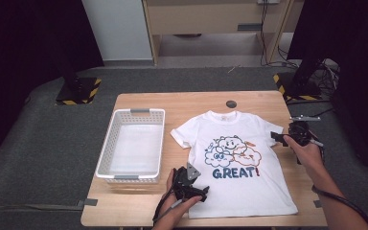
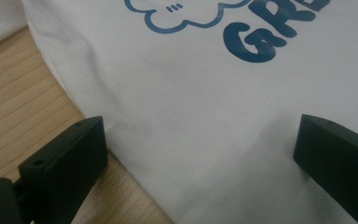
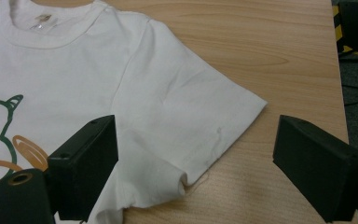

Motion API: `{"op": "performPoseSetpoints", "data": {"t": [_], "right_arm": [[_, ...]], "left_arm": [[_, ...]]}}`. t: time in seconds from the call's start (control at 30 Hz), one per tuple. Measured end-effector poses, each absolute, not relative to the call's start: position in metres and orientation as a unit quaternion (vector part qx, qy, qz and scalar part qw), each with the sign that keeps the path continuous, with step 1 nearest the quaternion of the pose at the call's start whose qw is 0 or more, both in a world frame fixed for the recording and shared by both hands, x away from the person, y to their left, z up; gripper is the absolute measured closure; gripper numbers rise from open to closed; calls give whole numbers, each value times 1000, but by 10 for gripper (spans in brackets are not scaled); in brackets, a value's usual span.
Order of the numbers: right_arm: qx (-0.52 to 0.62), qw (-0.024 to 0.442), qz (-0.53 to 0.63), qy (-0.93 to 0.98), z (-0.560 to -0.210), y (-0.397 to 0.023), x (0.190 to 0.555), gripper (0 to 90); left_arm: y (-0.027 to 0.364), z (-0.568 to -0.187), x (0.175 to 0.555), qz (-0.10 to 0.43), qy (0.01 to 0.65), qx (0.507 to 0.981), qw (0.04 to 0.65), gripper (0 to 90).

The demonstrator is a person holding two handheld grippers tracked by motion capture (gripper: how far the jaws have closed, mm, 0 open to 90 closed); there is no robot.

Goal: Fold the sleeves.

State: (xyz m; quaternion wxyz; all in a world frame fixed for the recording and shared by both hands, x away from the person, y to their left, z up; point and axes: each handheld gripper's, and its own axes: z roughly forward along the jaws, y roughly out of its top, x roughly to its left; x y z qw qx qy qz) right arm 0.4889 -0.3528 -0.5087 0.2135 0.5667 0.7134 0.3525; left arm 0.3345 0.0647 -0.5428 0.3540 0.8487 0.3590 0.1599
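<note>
Nearest the person, the left gripper hovers with jaws apart at the lower left hem of a white T-shirt lying flat on the wooden table; farther off, the right gripper stands wide open by the sleeve; a shallow pinch there could catch one fabric layer and slip; the high view adds a white basket beside the shirt.

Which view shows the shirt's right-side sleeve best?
Right gripper view: the sleeve lies close up, hem and underarm fold clear. High view shows it small beside the right gripper. Left gripper view has the shirt's lower edge instead.
</note>
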Motion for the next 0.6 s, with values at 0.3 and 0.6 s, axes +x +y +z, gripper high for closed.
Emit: {"op": "performPoseSetpoints", "data": {"t": [0.3,0.6], "right_arm": [[563,206,338,726,-508,-348,501,140],[579,217,325,716,-510,-352,503,257]], "left_arm": [[68,-543,331,164,366,846,351,18],[69,-543,329,165,371,844,351,19]]}}
